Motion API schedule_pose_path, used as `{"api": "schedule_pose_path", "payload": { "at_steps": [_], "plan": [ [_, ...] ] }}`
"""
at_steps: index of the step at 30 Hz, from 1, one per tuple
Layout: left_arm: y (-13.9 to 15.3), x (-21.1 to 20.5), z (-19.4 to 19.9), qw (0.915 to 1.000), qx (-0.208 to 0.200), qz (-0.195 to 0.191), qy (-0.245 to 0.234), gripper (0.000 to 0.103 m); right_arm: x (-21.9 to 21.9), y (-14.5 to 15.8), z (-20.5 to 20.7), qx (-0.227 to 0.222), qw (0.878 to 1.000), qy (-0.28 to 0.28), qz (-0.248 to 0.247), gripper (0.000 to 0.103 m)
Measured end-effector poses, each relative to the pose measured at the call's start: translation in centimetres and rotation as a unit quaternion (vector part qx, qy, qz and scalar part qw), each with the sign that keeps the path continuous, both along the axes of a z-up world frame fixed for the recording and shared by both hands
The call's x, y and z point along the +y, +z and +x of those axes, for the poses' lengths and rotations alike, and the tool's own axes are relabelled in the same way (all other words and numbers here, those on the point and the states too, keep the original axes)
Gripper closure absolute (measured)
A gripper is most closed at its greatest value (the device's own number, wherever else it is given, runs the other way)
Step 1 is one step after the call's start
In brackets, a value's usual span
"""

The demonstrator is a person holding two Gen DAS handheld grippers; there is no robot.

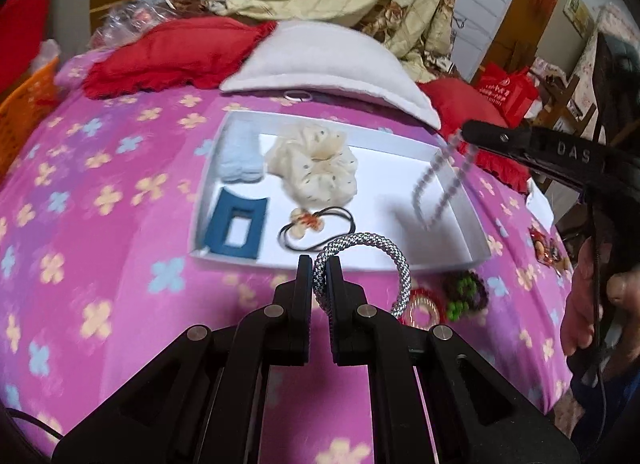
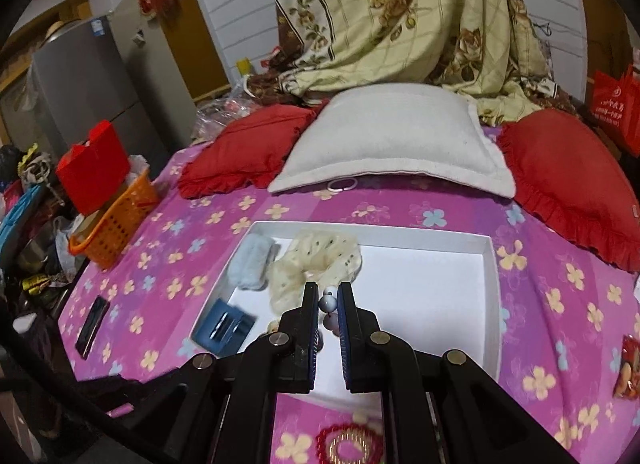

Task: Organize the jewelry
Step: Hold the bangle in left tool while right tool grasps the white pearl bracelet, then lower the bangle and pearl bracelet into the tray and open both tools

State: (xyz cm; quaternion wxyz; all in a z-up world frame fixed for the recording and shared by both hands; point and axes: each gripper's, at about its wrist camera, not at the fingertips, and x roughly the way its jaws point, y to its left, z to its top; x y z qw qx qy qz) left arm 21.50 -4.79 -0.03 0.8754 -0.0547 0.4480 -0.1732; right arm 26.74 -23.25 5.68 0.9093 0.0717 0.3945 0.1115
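A white tray (image 1: 456, 179) (image 2: 491, 264) lies on the pink flowered bedspread. It holds a cream scrunchie (image 1: 316, 167) (image 2: 316, 264), a pale blue fuzzy piece (image 1: 240, 159) (image 2: 252, 264), a blue rectangular clip (image 1: 236, 229) (image 2: 222, 328) and a black hair tie with a flower (image 1: 308, 223). My left gripper (image 1: 320, 264) is shut on a silver braided bangle (image 1: 384, 256) at the tray's near edge. My right gripper (image 2: 329, 296) (image 1: 464, 133) is shut on a pale bead necklace (image 2: 328, 304) (image 1: 436, 187) that hangs over the tray's right half.
A red bead bracelet (image 1: 422, 306) (image 2: 348, 444) and a green-and-brown bead bracelet (image 1: 466, 296) lie on the bedspread in front of the tray. A white pillow (image 2: 396, 143), red cushions (image 2: 572, 179), an orange basket (image 2: 116, 219) and a phone (image 2: 92, 326) surround it.
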Motion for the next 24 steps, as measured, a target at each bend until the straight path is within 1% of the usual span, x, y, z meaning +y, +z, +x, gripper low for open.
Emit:
{"api": "schedule_pose_path", "payload": {
  "at_steps": [2, 5, 8, 11, 14, 17, 20, 22, 23, 24],
  "plan": [
    [-0.8, -1.0, 1.6, 0.9999, 0.011, -0.003, 0.0, 0.098, 0.1, -0.5, 1.6, 0.004, 1.0, -0.003, 0.003, 0.094],
    [-2.1, -2.2, 3.7, 0.9996, 0.028, -0.008, -0.002, 0.098, -0.2, -1.2, 3.8, 0.012, 1.0, -0.011, 0.024, 0.094],
    [-3.3, -3.3, 5.1, 0.9993, 0.038, -0.003, -0.007, 0.098, -0.7, -3.0, 6.2, 0.036, 0.998, -0.026, 0.037, 0.094],
    [-4.1, -4.4, 5.8, 0.999, 0.041, 0.01, -0.015, 0.098, -1.3, -5.2, 7.7, 0.061, 0.997, -0.037, 0.028, 0.094],
    [-4.6, -4.9, 6.1, 0.9989, 0.04, 0.015, -0.02, 0.098, -2.2, -6.8, 8.4, 0.077, 0.995, -0.048, 0.031, 0.094],
    [-4.9, -4.7, 6.1, 0.9988, 0.043, 0.011, -0.022, 0.096, -3.3, -8.1, 8.9, 0.092, 0.993, -0.063, 0.046, 0.095],
    [-4.6, -4.3, 6.2, 0.9987, 0.048, 0.001, -0.021, 0.095, -4.0, -8.7, 9.2, 0.105, 0.99, -0.076, 0.057, 0.094],
    [-3.8, -3.7, 5.6, 0.9989, 0.043, -0.007, -0.015, 0.089, -4.3, -8.6, 9.1, 0.105, 0.99, -0.083, 0.052, 0.084],
    [-3.4, -3.5, 5.3, 0.9991, 0.04, -0.009, -0.013, 0.088, -4.4, -8.5, 8.9, 0.101, 0.99, -0.084, 0.05, 0.075],
    [-3.0, -3.2, 4.9, 0.9992, 0.037, -0.01, -0.009, 0.086, -4.4, -8.3, 8.7, 0.097, 0.99, -0.085, 0.049, 0.072]
  ]
}}
